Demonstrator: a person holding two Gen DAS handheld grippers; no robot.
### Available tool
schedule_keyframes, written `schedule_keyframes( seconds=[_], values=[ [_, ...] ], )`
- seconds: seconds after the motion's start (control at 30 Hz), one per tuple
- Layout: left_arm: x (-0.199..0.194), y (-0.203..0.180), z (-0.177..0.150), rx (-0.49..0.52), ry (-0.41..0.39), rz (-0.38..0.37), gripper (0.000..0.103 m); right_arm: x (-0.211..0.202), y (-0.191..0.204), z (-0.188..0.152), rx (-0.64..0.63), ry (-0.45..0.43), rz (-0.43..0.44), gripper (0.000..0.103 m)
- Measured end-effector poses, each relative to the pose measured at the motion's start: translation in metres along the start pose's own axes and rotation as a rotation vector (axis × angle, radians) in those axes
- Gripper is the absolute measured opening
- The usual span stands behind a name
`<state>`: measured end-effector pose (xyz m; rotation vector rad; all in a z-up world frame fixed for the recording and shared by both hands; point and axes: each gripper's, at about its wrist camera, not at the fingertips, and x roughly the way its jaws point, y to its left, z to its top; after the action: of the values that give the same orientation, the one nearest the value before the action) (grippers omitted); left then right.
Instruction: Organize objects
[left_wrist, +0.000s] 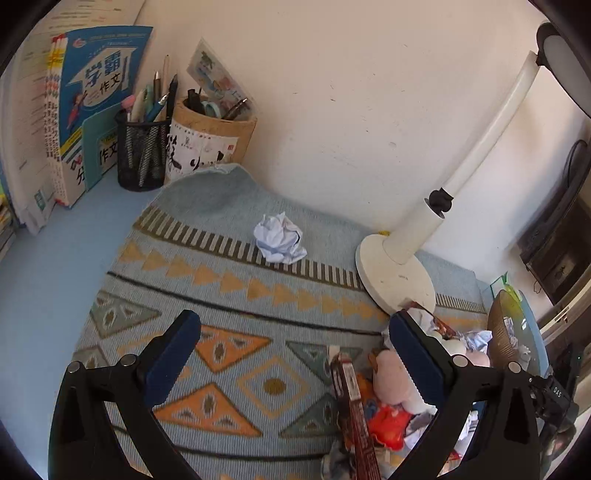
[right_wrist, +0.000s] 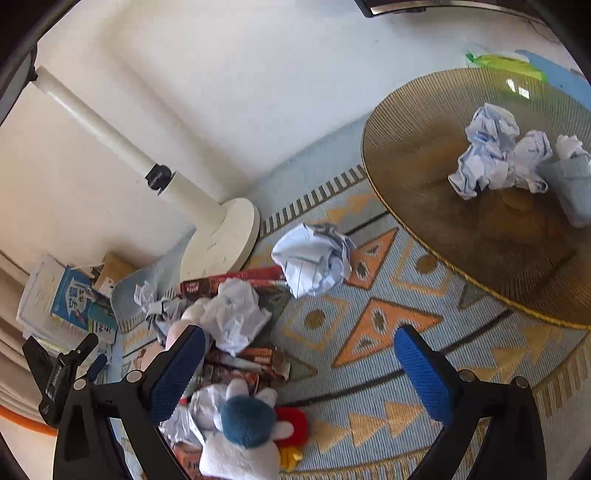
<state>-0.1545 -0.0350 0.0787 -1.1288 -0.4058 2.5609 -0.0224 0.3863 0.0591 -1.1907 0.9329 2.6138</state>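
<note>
Both grippers are wide open and hold nothing. The left gripper (left_wrist: 295, 354) hangs over the patterned blue-and-orange woven mat (left_wrist: 236, 373). The right gripper (right_wrist: 301, 360) is beside a messy pile (soft toys, brown boxes, paper). Farther off, a crumpled white paper ball (left_wrist: 280, 238) lies alone near the white lamp base (left_wrist: 395, 273). More paper balls (right_wrist: 491, 155) sit in the round golden-brown basket (right_wrist: 424, 155).
</note>
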Motion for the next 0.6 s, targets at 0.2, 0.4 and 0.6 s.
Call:
schedule_keyframes(
  seconds=[0.2, 0.4, 0.6],
  values=[
    [0.068, 0.019, 0.04, -0.052, 0.031, 0.003, 0.102, 0.049, 0.013, 0.026, 0.031, 0.0, -0.031, 0.103],
    [0.115, 0.019, 0.044, -0.046, 0.073, 0.041, 0.101, 0.062, 0.013, 0.022, -0.01, -0.067, -0.041, 0.093],
    [0.132, 0.002, 0.044, 0.019, 0.106, 0.031, 0.046, 0.068, 0.011, 0.022, -0.02, -0.051, 0.005, 0.054]
  ],
)
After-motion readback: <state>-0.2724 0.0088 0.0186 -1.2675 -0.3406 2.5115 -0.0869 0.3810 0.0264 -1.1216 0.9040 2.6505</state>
